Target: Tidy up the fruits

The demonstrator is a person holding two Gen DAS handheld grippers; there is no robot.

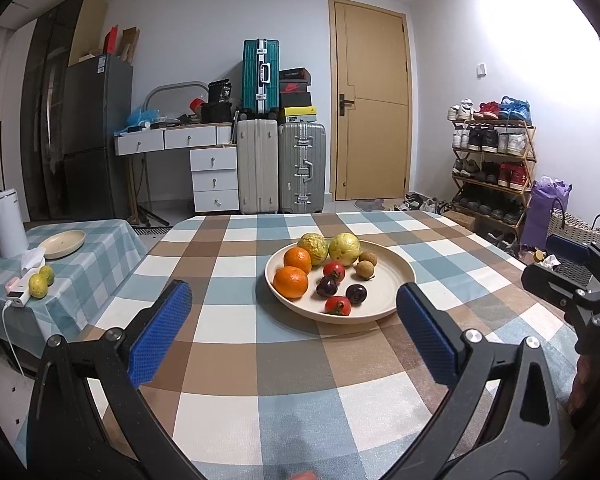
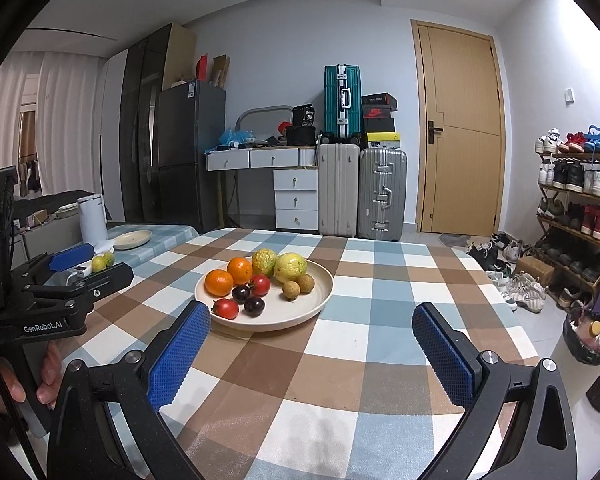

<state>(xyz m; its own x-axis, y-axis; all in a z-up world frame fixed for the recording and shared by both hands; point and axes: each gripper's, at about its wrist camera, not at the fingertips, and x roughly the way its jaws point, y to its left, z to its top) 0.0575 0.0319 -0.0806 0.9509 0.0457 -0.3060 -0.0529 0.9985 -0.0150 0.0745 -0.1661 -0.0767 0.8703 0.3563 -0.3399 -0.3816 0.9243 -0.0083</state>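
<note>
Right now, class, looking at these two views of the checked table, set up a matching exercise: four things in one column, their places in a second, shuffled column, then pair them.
Things:
1. two oranges
2. white kettle
3. left tongs
4. teal suitcase

Places:
A. on top of the pale suitcases
B. hanging open in front of the plate
C. on the small side table
D. on the left part of the plate

Pairs: 1-D, 2-C, 3-B, 4-A
</note>
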